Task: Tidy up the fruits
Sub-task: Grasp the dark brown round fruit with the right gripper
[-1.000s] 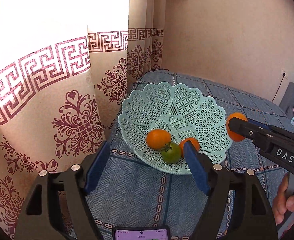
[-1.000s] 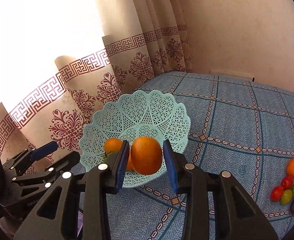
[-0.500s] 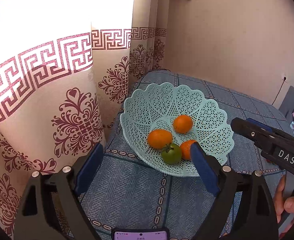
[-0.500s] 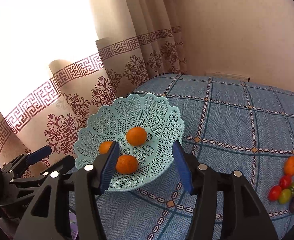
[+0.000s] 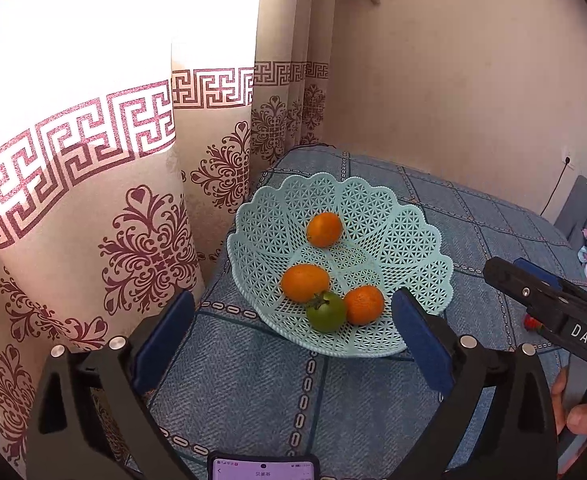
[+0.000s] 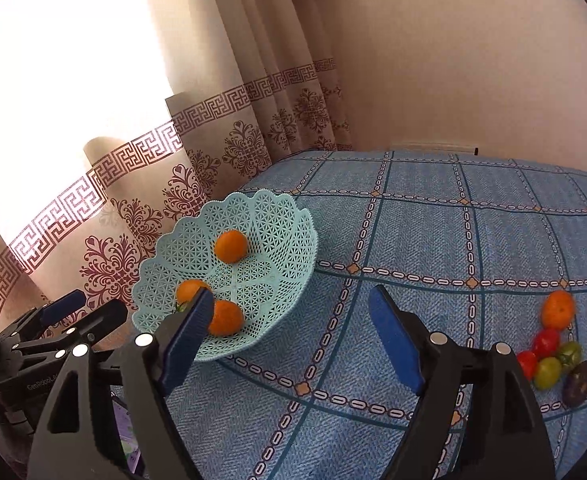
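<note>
Left wrist view: left gripper (image 5: 293,338) w/ jaws spread wide, nothing between the blue pads (image 5: 421,344). Just beyond them sits the basket (image 5: 409,248), pale teal lattice, on the blue bedspread (image 5: 253,384) near the curtain (image 5: 133,200). Inside: far orange (image 5: 324,229) alone toward the back; near-left orange (image 5: 304,282), green tomato (image 5: 326,312) and near-right orange (image 5: 363,305) clustered at the front, touching. Right gripper's black finger (image 5: 549,304) enters from the right edge, beside the basket, not over it. Fingertips of a hand (image 5: 573,412) show at lower right. Phone (image 5: 263,468) at bottom edge.

Right wrist view: right gripper (image 6: 289,336) w/ jaws spread, empty, over bare bedspread just right of the basket; its left pad overlaps the basket's near rim in view. Three oranges visible in the basket. Well apart, at far right on the bedspread: loose orange (image 6: 558,309), red tomatoes (image 6: 545,342), green tomatoes (image 6: 547,372), dark purple fruit (image 6: 579,378), bunched together. Left gripper seen at lower left.
</note>
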Demonstrator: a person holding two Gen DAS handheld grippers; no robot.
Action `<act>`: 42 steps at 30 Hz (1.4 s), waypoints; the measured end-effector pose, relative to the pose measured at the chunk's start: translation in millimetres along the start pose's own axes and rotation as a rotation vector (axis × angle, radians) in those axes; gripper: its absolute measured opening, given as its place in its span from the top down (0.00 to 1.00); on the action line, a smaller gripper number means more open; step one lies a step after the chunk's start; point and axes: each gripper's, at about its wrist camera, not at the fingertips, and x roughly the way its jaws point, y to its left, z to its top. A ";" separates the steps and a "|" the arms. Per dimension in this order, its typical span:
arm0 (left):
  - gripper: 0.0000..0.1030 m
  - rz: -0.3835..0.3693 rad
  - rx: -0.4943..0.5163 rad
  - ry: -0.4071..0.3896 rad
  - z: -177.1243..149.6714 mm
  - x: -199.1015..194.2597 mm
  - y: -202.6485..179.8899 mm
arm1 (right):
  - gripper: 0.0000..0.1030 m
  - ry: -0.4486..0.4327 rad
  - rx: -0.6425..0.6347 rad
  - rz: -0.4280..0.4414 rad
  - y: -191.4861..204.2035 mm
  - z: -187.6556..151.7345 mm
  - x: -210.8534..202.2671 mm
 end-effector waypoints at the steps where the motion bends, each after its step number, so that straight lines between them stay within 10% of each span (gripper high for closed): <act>1: 0.03 -0.002 0.001 0.001 0.0 -0.2 -1.9 | 0.23 0.001 0.005 -0.003 -3.8 -1.0 -2.0; 42: 0.03 -0.141 0.232 0.073 -32.2 7.6 -160.4 | 0.23 0.046 0.135 -0.317 -197.1 -84.9 -100.0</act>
